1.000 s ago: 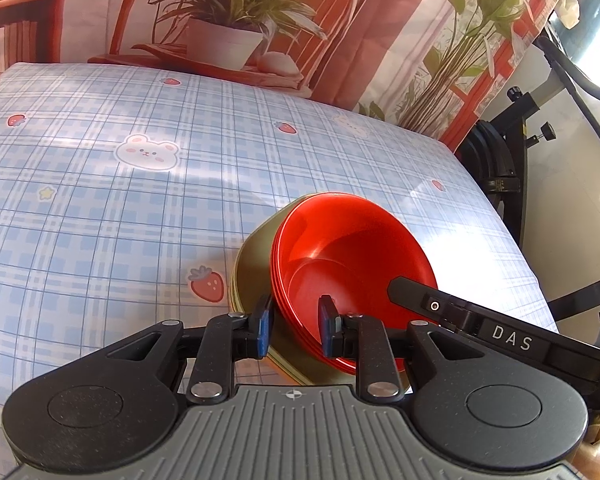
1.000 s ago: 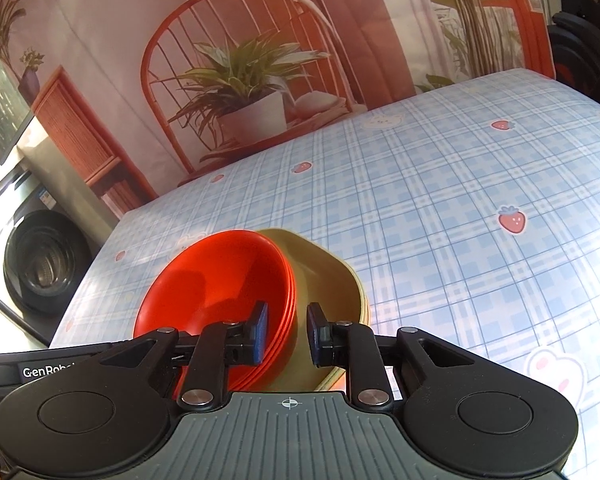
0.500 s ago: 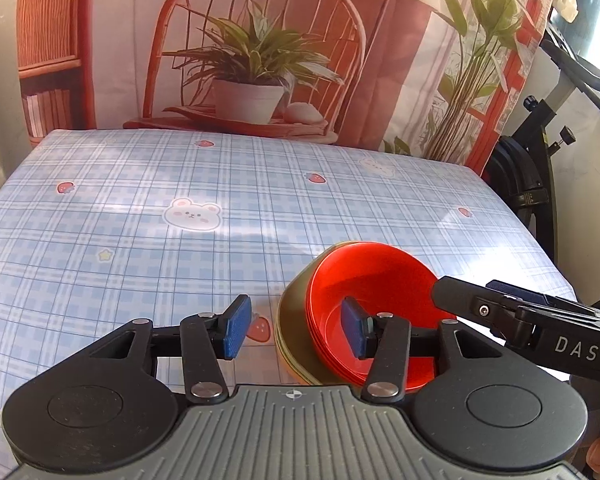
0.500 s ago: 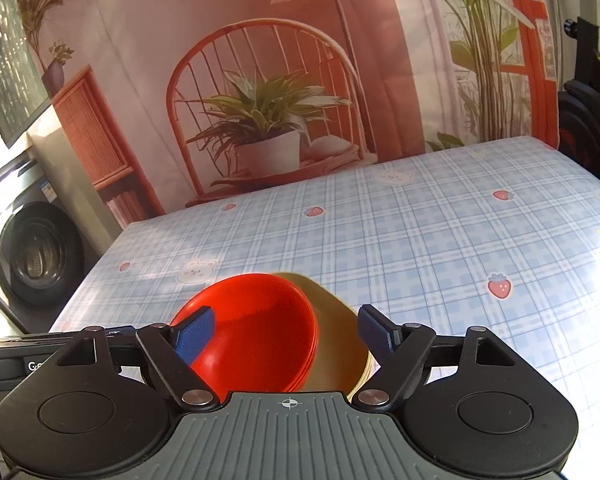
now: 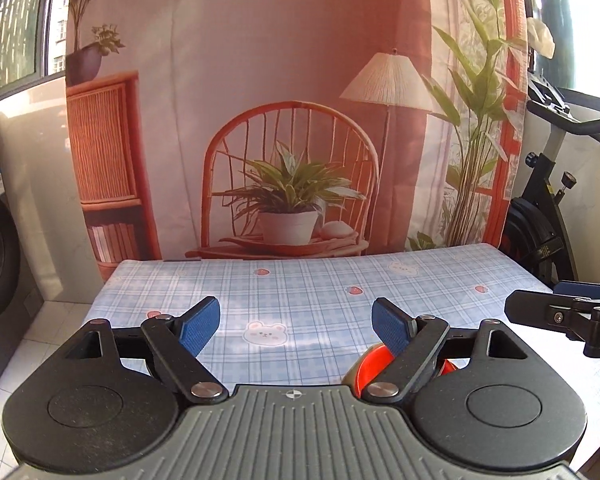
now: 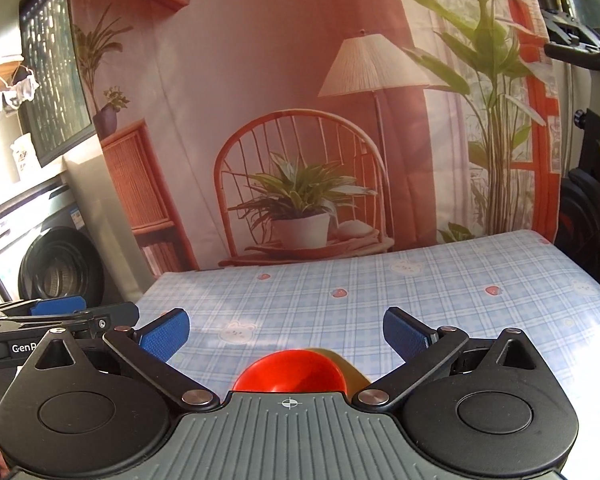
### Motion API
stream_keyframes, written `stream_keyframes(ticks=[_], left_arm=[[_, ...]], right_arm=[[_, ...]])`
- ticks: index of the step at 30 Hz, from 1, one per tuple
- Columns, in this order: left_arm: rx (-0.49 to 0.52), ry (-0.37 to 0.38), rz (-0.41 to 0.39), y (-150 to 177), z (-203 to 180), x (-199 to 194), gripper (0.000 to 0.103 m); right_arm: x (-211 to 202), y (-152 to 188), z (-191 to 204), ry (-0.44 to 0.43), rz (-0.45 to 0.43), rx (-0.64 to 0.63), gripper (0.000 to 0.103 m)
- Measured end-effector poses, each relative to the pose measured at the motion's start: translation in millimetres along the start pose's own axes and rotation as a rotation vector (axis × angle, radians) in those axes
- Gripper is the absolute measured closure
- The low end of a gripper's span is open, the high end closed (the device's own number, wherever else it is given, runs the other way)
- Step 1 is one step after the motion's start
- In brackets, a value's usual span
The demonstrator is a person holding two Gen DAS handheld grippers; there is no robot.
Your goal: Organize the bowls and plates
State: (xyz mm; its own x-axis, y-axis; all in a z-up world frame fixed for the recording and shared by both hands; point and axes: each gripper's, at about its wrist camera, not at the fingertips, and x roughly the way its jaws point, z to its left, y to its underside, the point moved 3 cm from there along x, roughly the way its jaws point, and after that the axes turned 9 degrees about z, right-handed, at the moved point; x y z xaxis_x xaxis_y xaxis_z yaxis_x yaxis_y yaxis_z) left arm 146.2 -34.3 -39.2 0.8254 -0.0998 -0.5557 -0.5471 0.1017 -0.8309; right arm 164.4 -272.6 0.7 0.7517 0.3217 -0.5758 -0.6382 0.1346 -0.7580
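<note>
Left wrist view: left gripper (image 5: 296, 322) fingers spread wide, empty; red bowl (image 5: 370, 364) in olive bowl (image 5: 349, 376) low at counter (image 5: 300, 292) near edge. Right wrist view: right gripper (image 6: 286, 334) likewise spread, stack just below. Stacking seemingly done; next, backing clear. Ample bare cloth beyond.

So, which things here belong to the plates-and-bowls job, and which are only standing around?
Job: red bowl, olive bowl under it, left gripper, right gripper.

Around: checked tablecloth, washing machine, exercise bike, printed backdrop.
</note>
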Motion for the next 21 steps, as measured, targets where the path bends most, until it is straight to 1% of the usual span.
stream_keyframes(ticks=[4, 7, 11, 14, 19, 21], left_arm=[[-0.008, -0.016, -0.061, -10.8, 1.2, -33.7, 0.018], [-0.028, -0.052, -0.094, -14.7, 2.3, -57.9, 0.015], [-0.031, -0.041, -0.127, -15.8, 2.7, -83.0, 0.013], [-0.012, -0.071, -0.133, -13.4, 0.5, -96.2, 0.013], [-0.016, -0.073, -0.121, -7.0, -0.2, -105.9, 0.013], [-0.015, -0.081, -0.124, -5.1, -0.4, -108.0, 0.013]], right_arm=[[-29.0, -8.7, 13.8, 0.024, -0.039, -0.032, 0.0], [-50.7, -15.6, 21.3, 0.047, -0.073, -0.055, 0.0], [-79.1, -22.2, 26.8, 0.067, -0.13, -0.063, 0.0], [-94.6, -22.7, 28.5, 0.074, -0.162, -0.066, 0.0], [-102.1, -15.8, 28.4, 0.07, -0.152, -0.06, 0.0], [-100.2, -14.4, 26.9, 0.04, -0.128, -0.044, 0.0]])
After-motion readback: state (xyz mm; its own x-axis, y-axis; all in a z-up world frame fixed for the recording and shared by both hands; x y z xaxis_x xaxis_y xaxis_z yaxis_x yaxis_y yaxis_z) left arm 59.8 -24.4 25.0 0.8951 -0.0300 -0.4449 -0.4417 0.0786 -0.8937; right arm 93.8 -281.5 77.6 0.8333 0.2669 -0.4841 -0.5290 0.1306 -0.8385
